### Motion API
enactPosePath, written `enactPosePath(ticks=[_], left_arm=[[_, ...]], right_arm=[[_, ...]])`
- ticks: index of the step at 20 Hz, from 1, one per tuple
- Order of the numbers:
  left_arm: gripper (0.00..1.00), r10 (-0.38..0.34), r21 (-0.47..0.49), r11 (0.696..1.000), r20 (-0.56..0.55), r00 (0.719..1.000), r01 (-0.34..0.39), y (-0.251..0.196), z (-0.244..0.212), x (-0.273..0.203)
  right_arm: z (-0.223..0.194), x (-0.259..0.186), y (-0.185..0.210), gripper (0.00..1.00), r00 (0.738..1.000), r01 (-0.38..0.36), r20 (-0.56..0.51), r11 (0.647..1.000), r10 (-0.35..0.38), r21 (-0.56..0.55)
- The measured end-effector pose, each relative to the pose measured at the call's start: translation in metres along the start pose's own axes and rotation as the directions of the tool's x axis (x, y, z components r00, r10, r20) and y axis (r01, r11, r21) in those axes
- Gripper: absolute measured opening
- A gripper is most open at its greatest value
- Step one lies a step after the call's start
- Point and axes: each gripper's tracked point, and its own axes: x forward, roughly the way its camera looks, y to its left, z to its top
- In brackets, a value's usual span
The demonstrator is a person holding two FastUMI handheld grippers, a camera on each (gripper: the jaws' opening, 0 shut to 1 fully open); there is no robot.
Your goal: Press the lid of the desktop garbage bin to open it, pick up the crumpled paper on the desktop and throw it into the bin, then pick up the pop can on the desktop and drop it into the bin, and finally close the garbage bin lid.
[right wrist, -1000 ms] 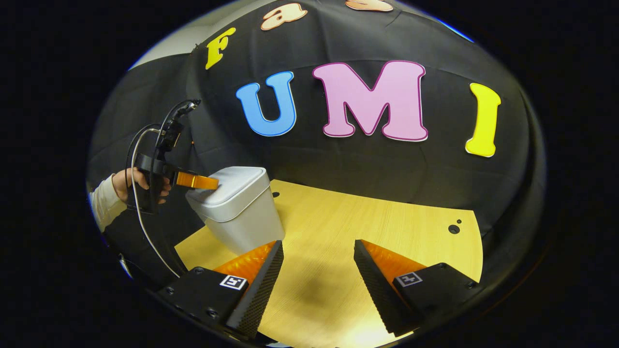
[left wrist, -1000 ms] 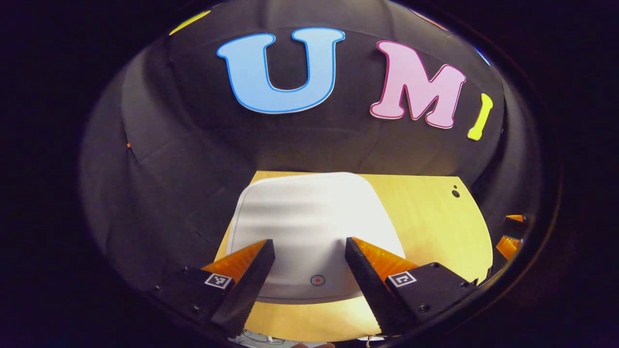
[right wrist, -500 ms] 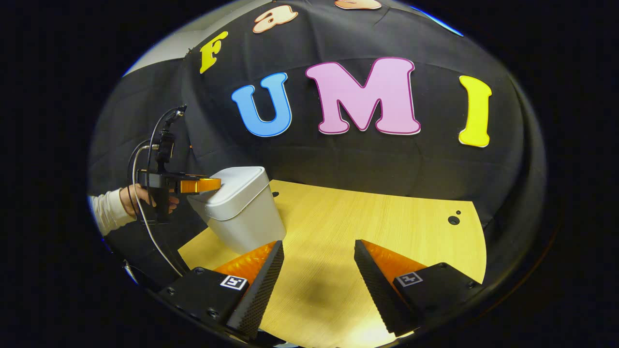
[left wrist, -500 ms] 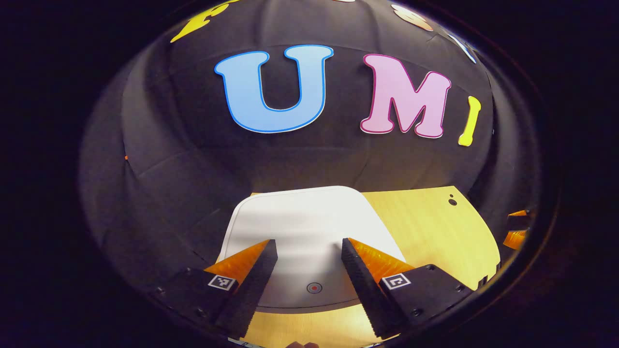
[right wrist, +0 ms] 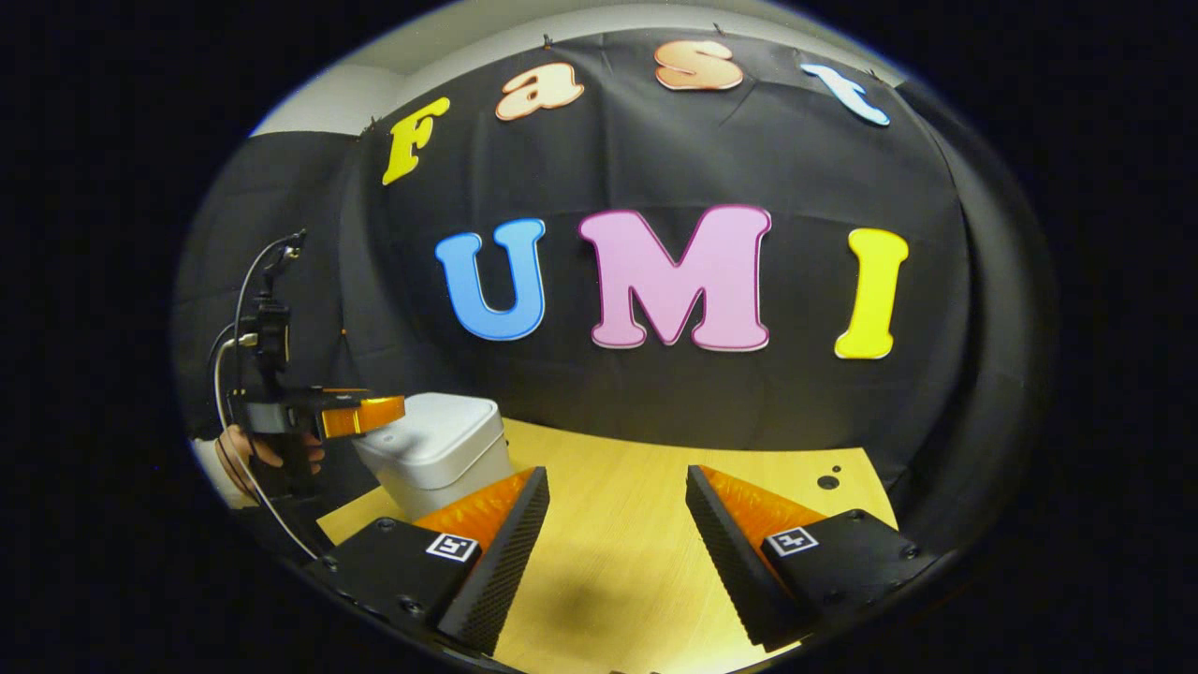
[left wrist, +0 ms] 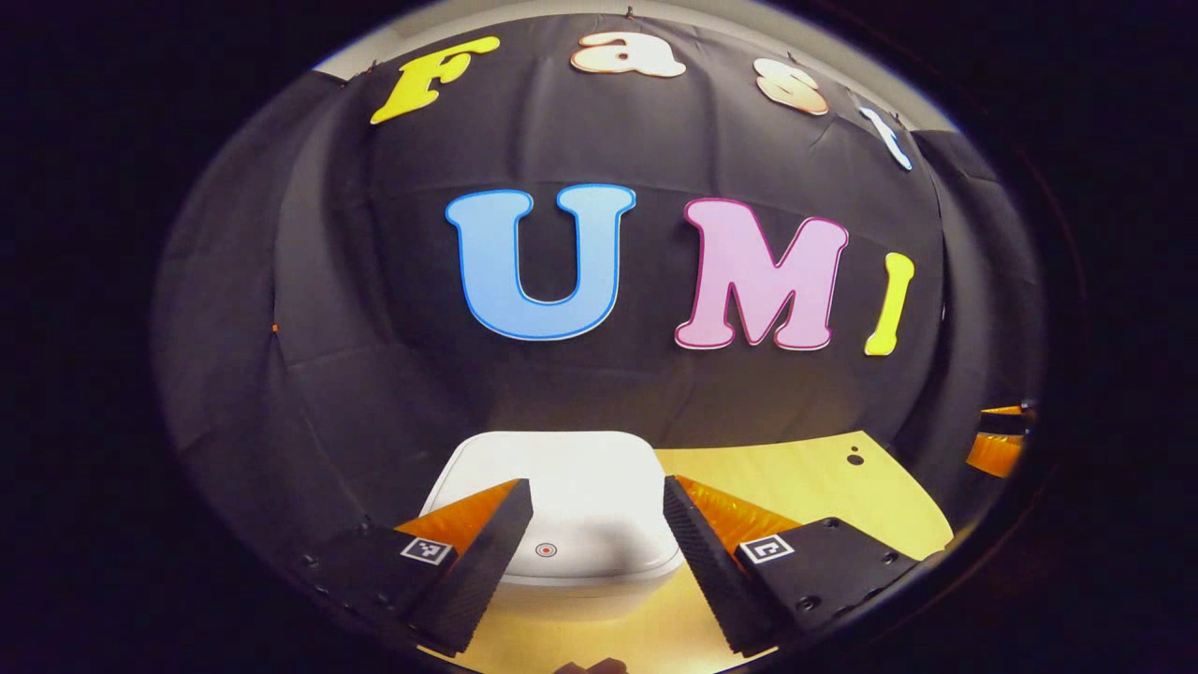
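Right under and just ahead of the left gripper (left wrist: pixel 597 505), whose jaws are open and hold nothing, sits the white garbage bin (left wrist: pixel 571 524) on the desk (right wrist: pixel 636 524) with its lid shut, far nearer than the open, empty right gripper (right wrist: pixel 618 524).

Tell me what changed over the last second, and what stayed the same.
The left gripper lifted off the bin's lid: in the right gripper view it had rested on the near edge and now hangs level just above it. In the left gripper view the lid sinks lower and looks smaller as that camera tips up. Nothing was grasped or released. The bin stayed closed on the desk, and both grippers, including the right gripper, stayed open and empty.
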Motion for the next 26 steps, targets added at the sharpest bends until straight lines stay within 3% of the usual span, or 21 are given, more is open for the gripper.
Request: enactPosePath(ticks=[7, 13, 26], left_arm=[[0.95, -0.049, 0.066, 0.997, 0.201, 0.978, 0.036, -0.037, 0.046, -0.065], [0.95, -0.085, 0.063, 0.995, 0.192, 0.978, 0.074, -0.059, 0.037, -0.09], [0.95, 0.016, -0.026, 1.0, 0.249, 0.968, -0.01, -0.027, 0.051, -0.11]], right_arm=[[0.034, -0.005, 0.029, 0.98, 0.991, 0.017, 0.13, 0.997, -0.007, -0.072], [0.052, -0.007, 0.043, 0.98, 0.981, 0.016, 0.195, 0.995, 0.003, -0.093], [0.07, 0.007, 0.057, 0.97, 0.971, 0.007, 0.237, 0.994, 0.02, -0.113]])
